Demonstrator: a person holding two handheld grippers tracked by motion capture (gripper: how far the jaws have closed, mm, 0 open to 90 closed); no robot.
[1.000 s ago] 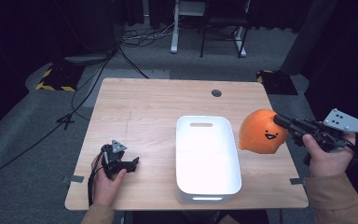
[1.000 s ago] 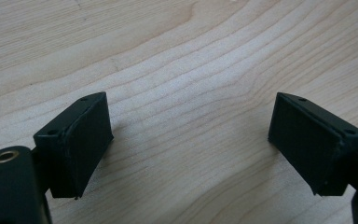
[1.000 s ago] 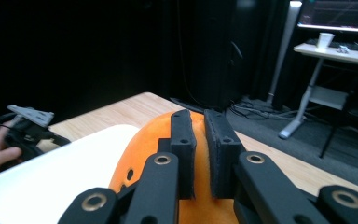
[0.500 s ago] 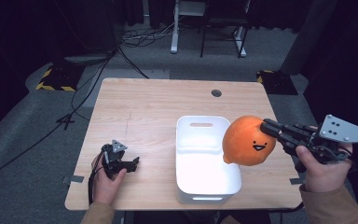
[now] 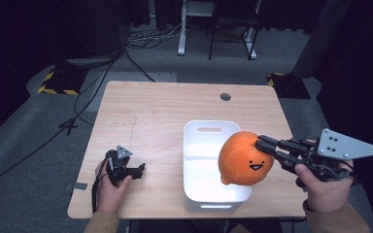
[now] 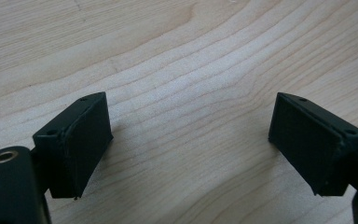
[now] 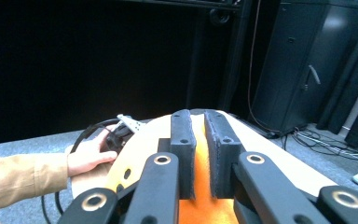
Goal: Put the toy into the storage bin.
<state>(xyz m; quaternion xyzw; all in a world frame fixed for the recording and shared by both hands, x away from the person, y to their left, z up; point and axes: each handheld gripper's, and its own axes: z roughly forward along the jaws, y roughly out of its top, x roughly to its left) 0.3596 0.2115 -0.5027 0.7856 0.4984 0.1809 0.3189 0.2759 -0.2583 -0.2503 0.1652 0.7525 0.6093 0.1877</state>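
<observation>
Overhead, pale wood table — grey floor, dark room.

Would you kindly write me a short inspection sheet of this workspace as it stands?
Surface: wooden table, bare wood around the bin.
Job's things: orange plush toy held above white bin.
Clutter: nothing seen.
Grippers: right gripper shut on the toy; left gripper open, low over the table.
Cables: black cable trails from the left gripper; more on the floor.
Surroundings: dark room, desk legs behind.
</observation>
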